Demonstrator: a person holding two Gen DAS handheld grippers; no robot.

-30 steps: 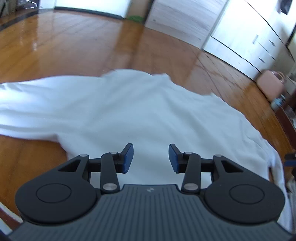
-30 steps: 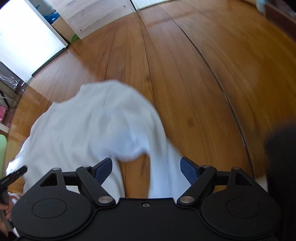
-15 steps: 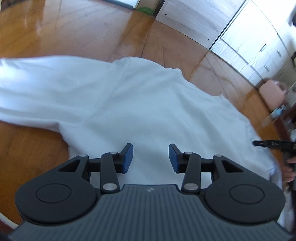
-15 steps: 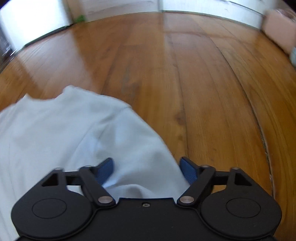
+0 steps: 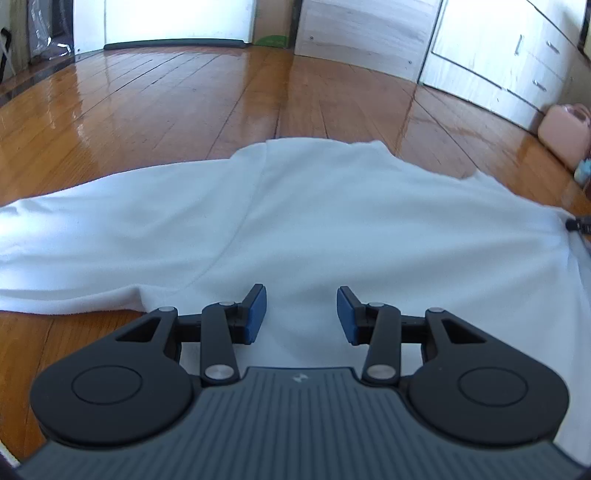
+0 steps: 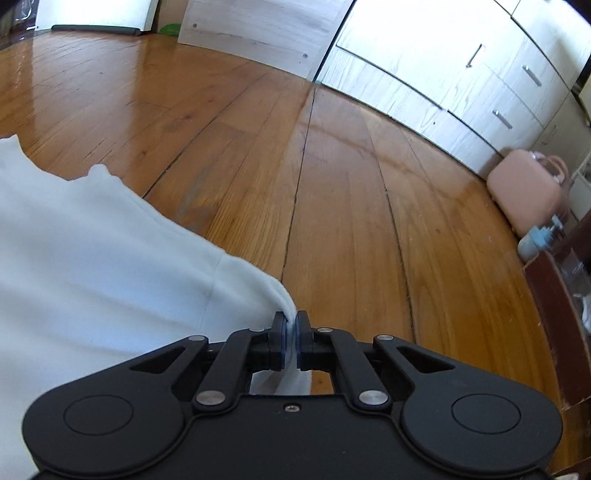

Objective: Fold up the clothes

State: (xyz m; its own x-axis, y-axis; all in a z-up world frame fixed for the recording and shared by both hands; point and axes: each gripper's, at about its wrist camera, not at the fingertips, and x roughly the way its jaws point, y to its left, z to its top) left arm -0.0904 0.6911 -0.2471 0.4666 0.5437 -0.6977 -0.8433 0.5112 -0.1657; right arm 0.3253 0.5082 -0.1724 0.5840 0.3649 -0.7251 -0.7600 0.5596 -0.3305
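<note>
A white shirt (image 5: 314,221) lies spread on the wooden floor, with a sleeve stretching to the left. My left gripper (image 5: 301,314) is open just above the shirt's near part and holds nothing. My right gripper (image 6: 291,328) is shut on an edge of the white shirt (image 6: 92,266), and the cloth is pinched between the blue pads. The tip of the right gripper shows at the right edge of the left wrist view (image 5: 580,224).
Wooden floor (image 6: 332,184) runs ahead. White cabinets with drawers (image 6: 461,74) line the far right wall. A pink bag (image 6: 524,192) and a small blue bottle (image 6: 539,238) stand by dark furniture (image 6: 561,325) at the right. A bright doorway (image 5: 166,22) is far ahead.
My right gripper has closed on the shirt's edge; it was open half a second ago. My left gripper has stayed open over the shirt while its view has swung.
</note>
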